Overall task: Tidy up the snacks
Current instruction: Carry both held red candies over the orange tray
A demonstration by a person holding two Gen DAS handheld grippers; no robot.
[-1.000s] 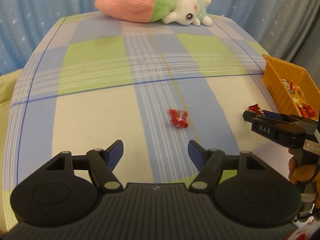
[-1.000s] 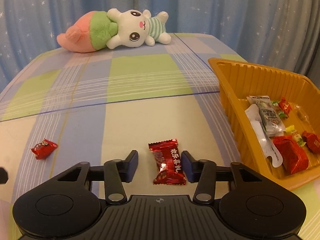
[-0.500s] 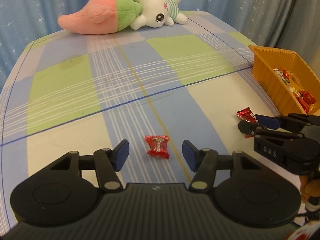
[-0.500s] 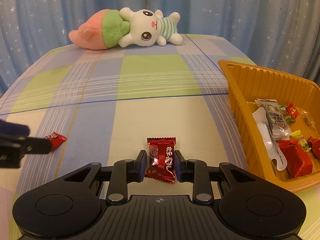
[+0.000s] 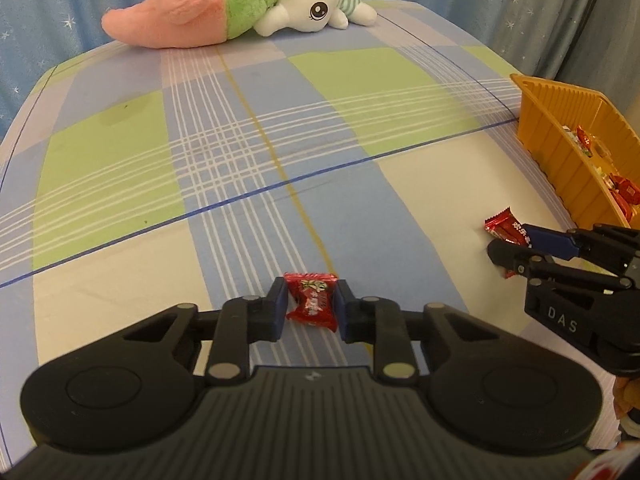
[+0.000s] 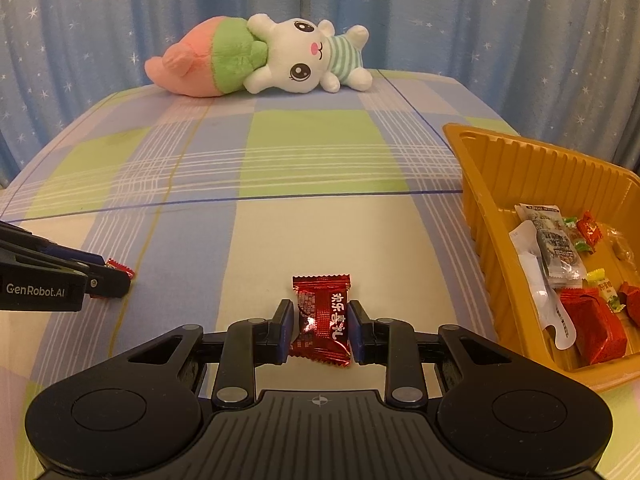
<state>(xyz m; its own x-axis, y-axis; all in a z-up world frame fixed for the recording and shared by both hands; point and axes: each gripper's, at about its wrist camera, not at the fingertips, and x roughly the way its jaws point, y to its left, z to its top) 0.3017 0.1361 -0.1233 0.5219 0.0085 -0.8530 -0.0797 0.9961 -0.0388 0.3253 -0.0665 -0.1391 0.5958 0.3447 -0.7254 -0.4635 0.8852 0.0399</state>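
Now left gripper (image 5: 311, 305) has just closed its fingers on the small red candy (image 5: 313, 304), pinched across its middle, lying on the plaid bed (image 5: 256, 152). Right gripper (image 6: 320, 326) is clamped on the dark red candy (image 6: 322, 320), also down on the cloth. Lift both straight up before swinging right, clear the tray (image 6: 480, 184) wall, then release inside.
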